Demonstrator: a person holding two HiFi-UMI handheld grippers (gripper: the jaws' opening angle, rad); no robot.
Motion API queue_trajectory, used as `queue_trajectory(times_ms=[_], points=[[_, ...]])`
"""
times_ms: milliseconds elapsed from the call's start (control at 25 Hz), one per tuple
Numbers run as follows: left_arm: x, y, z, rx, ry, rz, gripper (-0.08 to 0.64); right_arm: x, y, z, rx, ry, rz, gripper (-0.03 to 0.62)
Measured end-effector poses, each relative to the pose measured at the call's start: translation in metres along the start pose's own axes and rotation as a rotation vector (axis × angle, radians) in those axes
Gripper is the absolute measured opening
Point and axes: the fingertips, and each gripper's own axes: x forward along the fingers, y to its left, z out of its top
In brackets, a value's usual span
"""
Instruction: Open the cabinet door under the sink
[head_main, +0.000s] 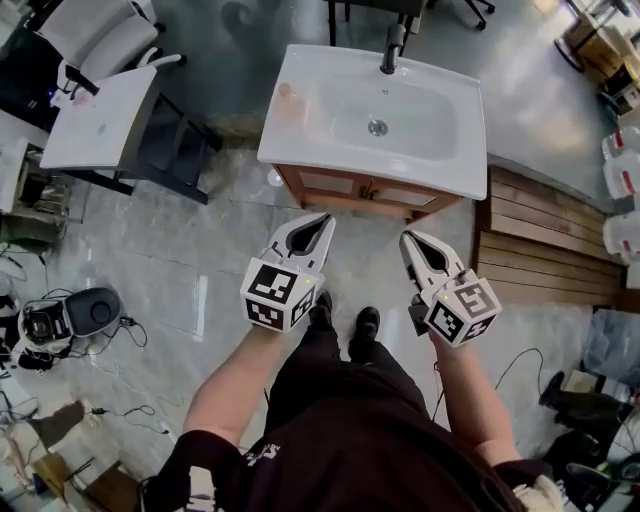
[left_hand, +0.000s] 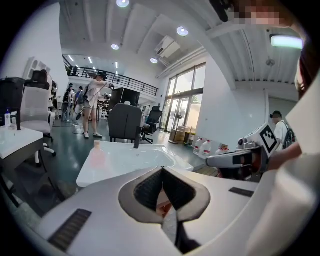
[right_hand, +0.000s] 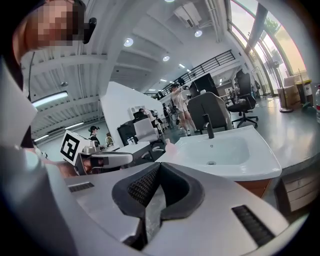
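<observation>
Grippers squeezed together, empty: my left gripper (head_main: 319, 221), right gripper (head_main: 408, 242), mid frame. Cabinet door (head_main: 333, 184) above, closed. Squeezed tips could slide off door.

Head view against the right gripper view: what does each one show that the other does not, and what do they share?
Only the head view: the person's black shoes and a black appliance with cables on the floor at the left.
Only the right gripper view: ceiling lights, a balcony railing, and people standing behind the sink.
Both: the white sink with its black faucet, the wooden cabinet under it, a pink bottle on the sink's rim, and the left gripper, jaws shut.
</observation>
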Motion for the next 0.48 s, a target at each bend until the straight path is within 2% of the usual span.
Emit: queue_trajectory(times_ms=[160, 320, 480], points=[[0.009, -0.006, -0.016, 0.028, 0.009, 0.048, 0.015, 0.009, -0.013, -0.020, -0.032, 0.010, 0.045, 0.014], [0.034, 0.011, -0.047, 0.027, 0.000, 0.074, 0.015, 0.033, -0.034, -0.056, -0.069, 0.022, 0.034, 0.014], [0.064, 0.031, -0.087, 0.009, 0.001, 0.083, 0.015, 0.064, -0.056, -0.101, -0.047, 0.040, 0.018, 0.014]])
